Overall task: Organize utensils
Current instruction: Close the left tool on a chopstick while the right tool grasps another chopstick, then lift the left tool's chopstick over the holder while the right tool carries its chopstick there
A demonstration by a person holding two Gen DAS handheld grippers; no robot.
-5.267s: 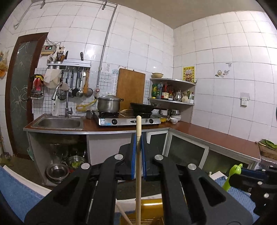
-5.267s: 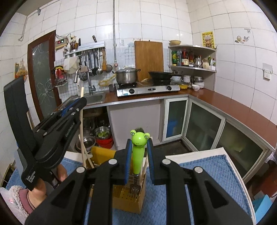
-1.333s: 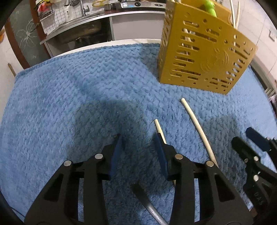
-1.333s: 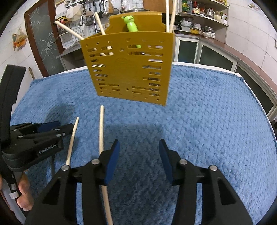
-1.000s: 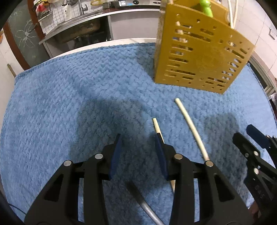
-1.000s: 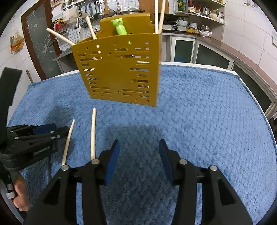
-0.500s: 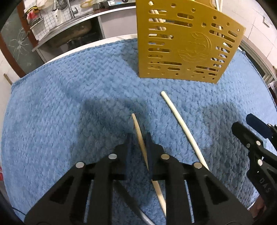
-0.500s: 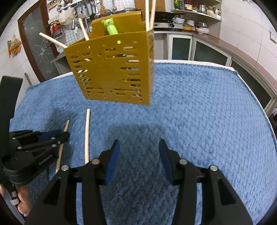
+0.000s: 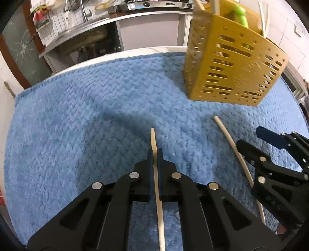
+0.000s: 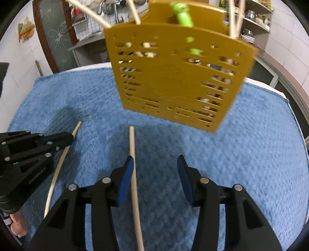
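a blue textured mat (image 9: 77,119) is spread over the work surface, and on it a yellow slotted utensil holder (image 10: 179,75) is stood, already loaded with several pale sticks and a green frog-topped utensil (image 10: 182,16). two loose chopsticks are left on the mat in front of the holder, well short of it. the step in hand is judged to be the pick-up of these last two pieces. the left gripper (image 9: 154,160) is seen clenched on the left chopstick (image 9: 153,141), its blue pads pressed against the stick on both sides, with the tip projecting forward toward the holder. the right gripper (image 10: 154,173) is held released, jaws wide apart, low over the mat; the right chopstick (image 10: 133,154) is lying just beside its left pad (image 10: 125,178) and is not yet between the jaws (a small shift to the left would be called for before closing). next, the gripped stick is expected to be lifted, tipped upright and lowered into an open slot at the holder's top, clear of the sticks already leaning there. as for writing, faint embossed lettering is visible on the bodies of both tools, but it cannot be read with confidence; a round embossed emblem on the holder's face is likewise too blurred to make out.
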